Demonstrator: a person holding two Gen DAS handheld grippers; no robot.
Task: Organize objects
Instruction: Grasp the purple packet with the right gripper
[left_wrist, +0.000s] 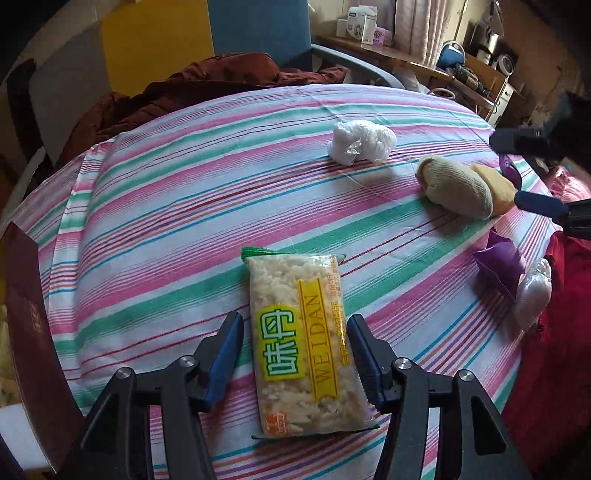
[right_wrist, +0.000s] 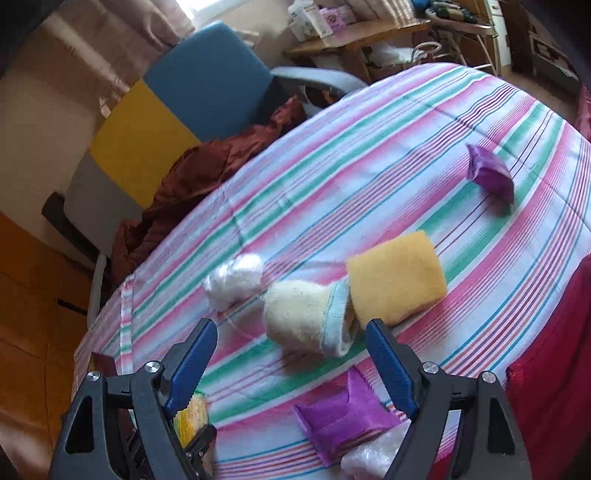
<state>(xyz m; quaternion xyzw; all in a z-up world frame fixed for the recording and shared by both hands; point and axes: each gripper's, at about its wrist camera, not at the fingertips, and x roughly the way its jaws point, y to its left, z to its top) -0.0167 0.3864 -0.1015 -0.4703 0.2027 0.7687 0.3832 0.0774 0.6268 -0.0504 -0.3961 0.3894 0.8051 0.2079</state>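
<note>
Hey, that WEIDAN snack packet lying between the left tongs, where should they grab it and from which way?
Grip the snack packet across its narrow width, near its middle, coming straight down from above. It lies flat on the striped cloth with its long sides already facing the two open fingers of the left tongs, so closing would pinch those edges.

Rust-brown jacket (left_wrist: 207, 85) on perhaps a blue chair (right_wrist: 207, 77).
</note>
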